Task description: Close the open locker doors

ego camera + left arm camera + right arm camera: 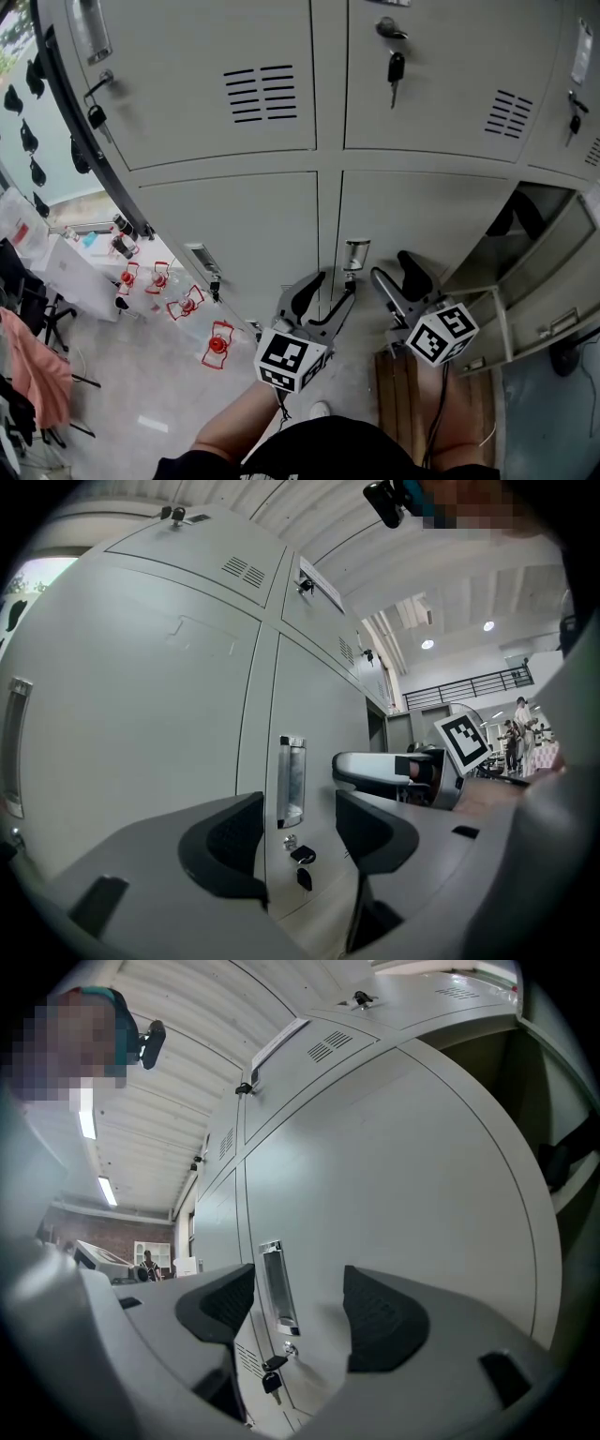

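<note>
The person's left gripper (333,286) and right gripper (391,267) are side by side, near the grey lockers (234,216). Both have their jaws open with nothing between the pads. Both face a closed lower door. The open locker door (548,309) stands low on the right, apart from the right gripper. The closed door's recessed handle (291,782) shows through the gap of the left jaws, untouched. A key (303,857) hangs just below it.

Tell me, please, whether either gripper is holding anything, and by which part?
Nothing is held. The left gripper and the right gripper are both open and empty, facing a closed locker door without touching its handle.
</note>
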Tool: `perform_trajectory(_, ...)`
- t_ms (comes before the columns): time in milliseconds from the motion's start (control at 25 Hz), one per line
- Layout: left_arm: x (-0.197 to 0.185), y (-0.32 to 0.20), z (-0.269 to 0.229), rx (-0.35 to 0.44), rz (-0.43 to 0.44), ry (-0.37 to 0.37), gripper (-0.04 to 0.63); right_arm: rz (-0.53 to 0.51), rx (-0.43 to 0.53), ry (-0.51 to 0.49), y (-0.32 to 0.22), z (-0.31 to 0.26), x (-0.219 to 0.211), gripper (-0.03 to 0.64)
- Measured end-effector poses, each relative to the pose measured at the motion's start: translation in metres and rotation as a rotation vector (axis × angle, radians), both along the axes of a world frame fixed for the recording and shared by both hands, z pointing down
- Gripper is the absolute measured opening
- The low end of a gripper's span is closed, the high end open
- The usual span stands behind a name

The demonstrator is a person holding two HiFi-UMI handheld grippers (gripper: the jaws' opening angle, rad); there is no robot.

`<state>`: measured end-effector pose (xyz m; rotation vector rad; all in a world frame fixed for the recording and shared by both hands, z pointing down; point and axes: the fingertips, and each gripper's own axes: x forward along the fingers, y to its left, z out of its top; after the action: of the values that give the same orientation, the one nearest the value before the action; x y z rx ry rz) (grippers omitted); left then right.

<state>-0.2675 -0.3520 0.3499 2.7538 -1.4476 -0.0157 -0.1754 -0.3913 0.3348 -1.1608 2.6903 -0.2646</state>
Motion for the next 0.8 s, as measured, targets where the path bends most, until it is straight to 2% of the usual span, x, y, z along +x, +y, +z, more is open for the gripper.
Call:
perform_trajectory(240, 0.013, 0.007, -0.003, 0.001, 0.041, -0.002, 0.247, 0.007, 0.008, -0.001, 0.002, -0.002, 0.001, 0.295)
perform_trajectory(440, 0.032, 0.011, -0.006, 0.008, 0.088, 0.005, 0.252, 0.026, 0.012, -0.010, 0.010, -0.005, 0.014, 0.327)
perform_trajectory(800, 0.128, 0.028, -0.013, 0.000, 0.287, 0.037, 0.312, 0.191, 0.032, 0.003, 0.051, -0.019, 0.114, 0.362)
